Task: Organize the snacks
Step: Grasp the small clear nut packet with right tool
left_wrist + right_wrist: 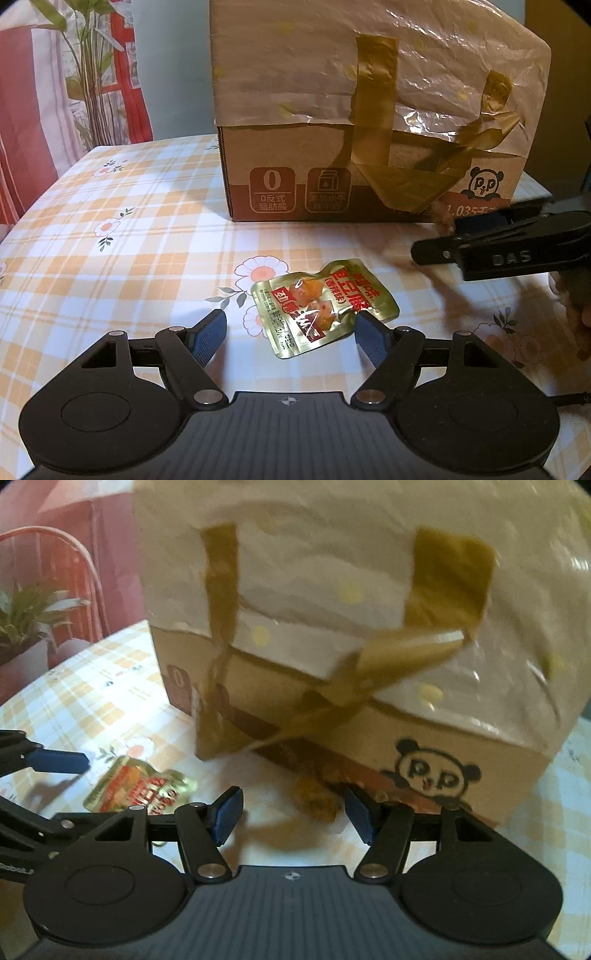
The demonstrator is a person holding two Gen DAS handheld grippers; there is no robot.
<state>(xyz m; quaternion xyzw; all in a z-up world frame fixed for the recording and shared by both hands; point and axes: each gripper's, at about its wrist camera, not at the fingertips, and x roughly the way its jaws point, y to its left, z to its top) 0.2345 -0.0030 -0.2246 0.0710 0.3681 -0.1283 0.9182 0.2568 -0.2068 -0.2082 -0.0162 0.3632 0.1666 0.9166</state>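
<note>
A gold foil snack packet [321,306] with red print lies flat on the checked tablecloth [129,258]. My left gripper [291,328] stands open just behind it, and its right fingertip is at the packet's near corner. A small brown snack piece [317,801], blurred, lies at the foot of the cardboard box [443,746]. My right gripper [293,808] is open around the piece, and neither pad presses on it. From the left wrist view, the right gripper [437,236] reaches in from the right with the brown piece [443,221] at its tips. The right wrist view catches the packet [140,790] too.
The big cardboard box [369,147], with a panda print, is draped in crinkled plastic and brown tape and fills the back of the table. A potted plant [88,74] and red-and-white fabric stand beyond the left edge. A hand [576,314] shows at the far right.
</note>
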